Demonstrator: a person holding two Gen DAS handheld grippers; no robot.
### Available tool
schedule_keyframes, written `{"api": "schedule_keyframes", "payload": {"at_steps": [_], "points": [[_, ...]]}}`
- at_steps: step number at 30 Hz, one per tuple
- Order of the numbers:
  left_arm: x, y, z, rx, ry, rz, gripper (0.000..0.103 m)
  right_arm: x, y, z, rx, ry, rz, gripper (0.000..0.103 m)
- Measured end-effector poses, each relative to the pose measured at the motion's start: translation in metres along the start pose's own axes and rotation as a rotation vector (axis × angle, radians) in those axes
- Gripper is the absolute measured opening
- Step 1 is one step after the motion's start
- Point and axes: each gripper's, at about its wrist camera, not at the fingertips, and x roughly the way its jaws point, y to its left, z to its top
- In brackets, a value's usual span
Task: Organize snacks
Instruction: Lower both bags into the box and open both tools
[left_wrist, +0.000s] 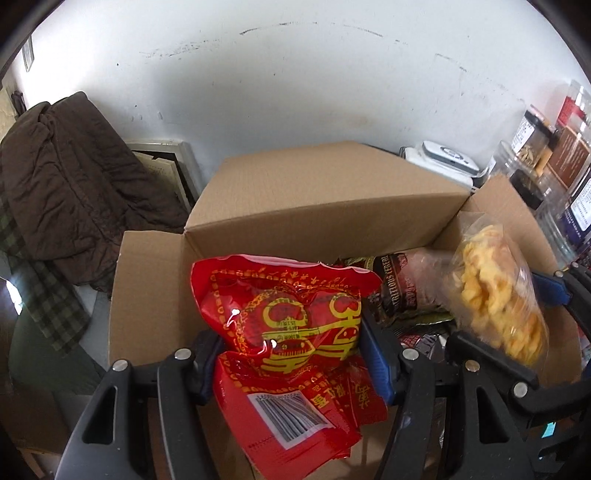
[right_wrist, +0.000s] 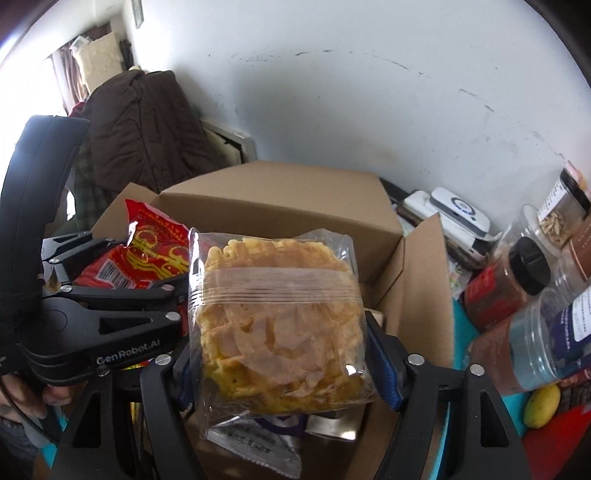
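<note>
Over the open cardboard box, the left gripper has its fingers clamped on a red snack packet; the right gripper pinches a clear bag of yellow crisps. Both seem mid-placement; next, lower them among the packets inside and let go.

Red snack bag clamped between left gripper fingers, above open cardboard box

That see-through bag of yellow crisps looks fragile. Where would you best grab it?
By the clear bag across its flat side edges near the bottom, coming from below as the right gripper does: the stack is wide and flat, so a light pinch there spares the crisps.
</note>
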Motion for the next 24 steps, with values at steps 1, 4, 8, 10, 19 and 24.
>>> {"api": "schedule_keyframes", "payload": {"at_steps": [1, 4, 8, 10, 19, 24], "points": [[0.001, 0.0, 0.0, 0.001, 0.008, 0.001, 0.063, 0.0, 0.0, 0.001, 0.006, 0.001, -0.006, 0.075], [0.001, -0.001, 0.0, -0.001, 0.026, 0.015, 0.064, 0.0, -0.001, 0.002, 0.003, 0.006, -0.035, 0.081], [-0.009, -0.003, -0.002, 0.002, 0.017, 0.024, 0.067, -0.007, -0.001, 0.0, -0.001, 0.009, -0.038, 0.081], [-0.019, -0.003, -0.001, 0.003, -0.009, 0.03, 0.067, -0.01, -0.002, 0.0, 0.002, 0.002, -0.036, 0.083], [-0.079, -0.003, 0.002, 0.01, -0.132, 0.052, 0.068, -0.044, 0.005, 0.004, 0.001, -0.062, -0.046, 0.083], [-0.115, 0.0, 0.0, -0.001, -0.189, 0.042, 0.068, -0.075, 0.012, 0.009, 0.001, -0.118, -0.06, 0.083]]}}
